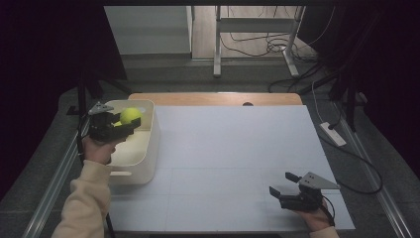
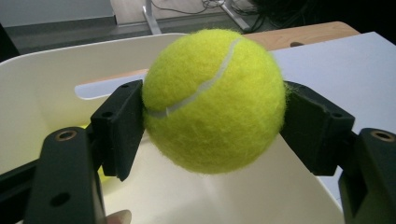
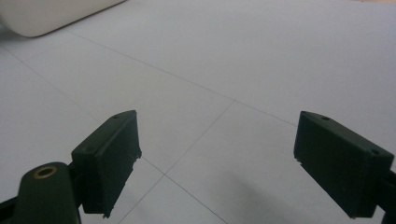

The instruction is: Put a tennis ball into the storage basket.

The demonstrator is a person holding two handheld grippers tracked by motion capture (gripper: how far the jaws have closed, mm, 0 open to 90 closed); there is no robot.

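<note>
Up at the far left, the left gripper [image 1: 124, 125] is clamped on a tennis ball [image 2: 214, 100], one jaw pressed against each side, holding it above the inside of a cream bin [image 1: 148, 144]. A yellow patch low in the bin — perhaps a second ball — is mostly hidden. Near right, the right gripper [image 1: 282, 184] sits low over the white table [image 1: 223, 148], jaws spread wide with nothing between them.

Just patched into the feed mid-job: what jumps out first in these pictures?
The bright yellow tennis ball, clamped between the jaws of the left gripper and held over the cream bin at the table's left edge. Across the white tabletop, the right gripper hovers near the front right corner, jaws spread wide and holding nothing.
</note>
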